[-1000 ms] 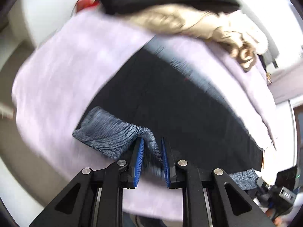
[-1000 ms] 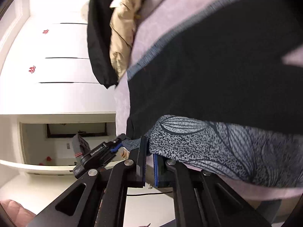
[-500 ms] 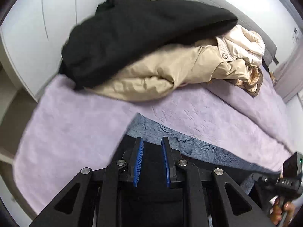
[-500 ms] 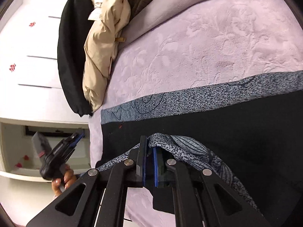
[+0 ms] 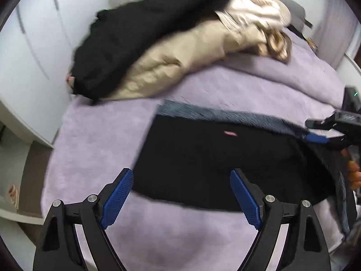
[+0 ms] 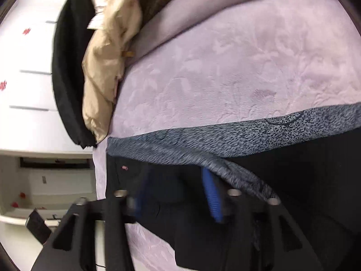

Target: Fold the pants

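Note:
The pants lie folded over on the lilac bedspread, black inner side up, with a blue-grey patterned strip along the far edge. My left gripper is wide open and empty above the near edge of the fold. In the right wrist view the pants lie under my right gripper, whose jaws stand apart with a patterned edge resting against the right pad. The right gripper also shows in the left wrist view at the pants' right end.
A black coat and a beige jacket are piled at the far end of the bed. White wardrobe doors stand to the left. The bed's left edge drops to the floor.
Both grippers carried the pants edge over the fold, then opened and let it go. The left gripper has pulled back and now shows the folded pants lying flat.

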A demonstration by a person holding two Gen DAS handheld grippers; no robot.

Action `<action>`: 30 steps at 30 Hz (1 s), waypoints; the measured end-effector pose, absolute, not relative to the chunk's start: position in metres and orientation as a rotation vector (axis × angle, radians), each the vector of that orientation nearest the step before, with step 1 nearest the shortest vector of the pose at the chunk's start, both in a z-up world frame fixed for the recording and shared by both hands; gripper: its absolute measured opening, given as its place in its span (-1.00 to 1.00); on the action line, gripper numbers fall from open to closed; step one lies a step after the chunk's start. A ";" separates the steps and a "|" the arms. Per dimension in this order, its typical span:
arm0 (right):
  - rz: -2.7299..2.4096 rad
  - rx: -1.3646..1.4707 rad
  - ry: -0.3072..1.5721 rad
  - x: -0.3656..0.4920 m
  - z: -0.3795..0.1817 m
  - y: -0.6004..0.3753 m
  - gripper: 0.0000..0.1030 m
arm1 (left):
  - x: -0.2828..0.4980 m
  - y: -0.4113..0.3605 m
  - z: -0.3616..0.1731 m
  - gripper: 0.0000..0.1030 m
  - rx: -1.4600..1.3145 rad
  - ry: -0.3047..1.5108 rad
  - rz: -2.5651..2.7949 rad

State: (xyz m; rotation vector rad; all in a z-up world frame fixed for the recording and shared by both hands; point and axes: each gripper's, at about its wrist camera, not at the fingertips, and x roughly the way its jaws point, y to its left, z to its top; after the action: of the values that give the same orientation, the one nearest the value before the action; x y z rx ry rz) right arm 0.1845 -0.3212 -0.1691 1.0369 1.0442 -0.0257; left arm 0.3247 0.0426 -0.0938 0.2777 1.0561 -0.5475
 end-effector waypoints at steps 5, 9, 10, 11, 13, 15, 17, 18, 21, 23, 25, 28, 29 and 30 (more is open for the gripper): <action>-0.052 0.937 1.041 0.134 -0.122 -0.294 0.28 | 0.324 -0.022 -0.126 0.70 0.345 1.108 -0.572; -0.182 0.891 1.055 0.059 -0.097 -0.291 0.28 | 0.289 -0.061 -0.119 0.70 0.368 1.138 -0.718; -0.232 0.892 1.057 0.034 -0.096 -0.296 0.28 | 0.275 -0.073 -0.120 0.70 0.404 1.146 -0.752; -0.288 0.894 1.060 0.010 -0.095 -0.303 0.28 | 0.260 -0.086 -0.121 0.70 0.438 1.157 -0.784; -0.415 0.958 1.051 -0.051 -0.102 -0.324 0.28 | 0.231 -0.109 -0.122 0.70 0.469 1.194 -0.846; -0.502 1.046 1.041 -0.097 -0.110 -0.338 0.28 | 0.198 -0.135 -0.123 0.70 0.474 1.241 -0.913; -0.581 1.114 1.030 -0.147 -0.119 -0.353 0.28 | 0.167 -0.160 -0.124 0.70 0.480 1.275 -0.960; -0.607 1.136 1.025 -0.173 -0.122 -0.359 0.28 | 0.152 -0.172 -0.126 0.70 0.482 1.291 -0.974; -0.644 1.161 1.033 -0.225 -0.131 -0.369 0.28 | 0.108 -0.206 -0.132 0.70 0.482 1.346 -0.994; -0.633 1.200 1.048 -0.254 -0.143 -0.374 0.28 | 0.081 -0.223 -0.139 0.70 0.464 1.392 -0.990; -0.611 1.237 1.063 -0.275 -0.155 -0.376 0.28 | 0.063 -0.235 -0.146 0.70 0.442 1.438 -0.971; -0.522 1.329 1.088 -0.301 -0.178 -0.375 0.28 | 0.043 -0.245 -0.161 0.70 0.431 1.485 -0.922; -0.477 1.376 1.085 -0.306 -0.187 -0.374 0.28 | 0.037 -0.249 -0.164 0.70 0.436 1.488 -0.906; -0.430 1.419 1.076 -0.312 -0.194 -0.372 0.28 | 0.032 -0.252 -0.166 0.70 0.443 1.488 -0.894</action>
State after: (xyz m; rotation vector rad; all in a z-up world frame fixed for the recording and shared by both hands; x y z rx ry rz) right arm -0.3118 -0.3722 -0.1936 1.4191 1.0756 -0.4303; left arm 0.0315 -0.2521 -0.1660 0.4428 1.4883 -0.8940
